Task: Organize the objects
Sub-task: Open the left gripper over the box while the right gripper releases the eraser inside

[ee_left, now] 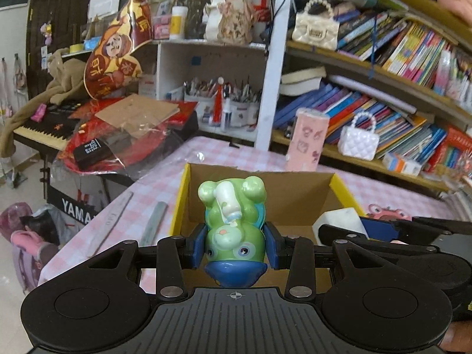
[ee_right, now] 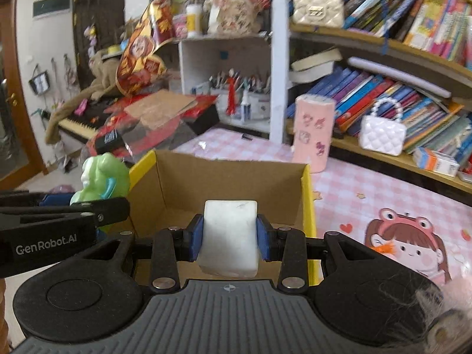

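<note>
- Left wrist view: the left gripper (ee_left: pixel 235 246) is clamped on a glossy green plastic bear figurine with a blue base (ee_left: pixel 233 230), its blue pads (ee_left: pixel 198 246) pressing the toy's sides; the toy lies along the jaws, base nearest the camera, a small white bottle shape on its front.
- Just beyond and below the jaws stands an open cardboard box with yellow outer walls (ee_left: pixel 295 188), its brown inside showing; the figurine hangs over the box's near edge.
- To the right of the jaws, the right gripper (ee_left: pixel 354 230) reaches in with a white rectangular block (ee_left: pixel 339 218) over the same box.
- Left of the jaws, two flat grey strips (ee_left: pixel 153 224) lie on the pink-and-white checked tablecloth (ee_left: pixel 230 150); farther ahead to the right a tall pink sticker-covered container (ee_left: pixel 308 138) stands on the cloth.
- Right wrist view: the right gripper (ee_right: pixel 230 240) grips the white rectangular block (ee_right: pixel 230 236) between its blue pads (ee_right: pixel 263 240), the block upright in the jaws.
- Directly ahead of the jaws the yellow-walled box (ee_right: pixel 236 180) opens, the block poised above its near side.
- Left of the jaws, the left gripper (ee_right: pixel 88 209) carries the green figurine (ee_right: pixel 103 177) beside the box's left wall.
- Ahead to the right stands the pink container (ee_right: pixel 314 132); a cartoon girl in a frog hat (ee_right: pixel 407 244) is printed on the cloth right of the jaws.
</note>
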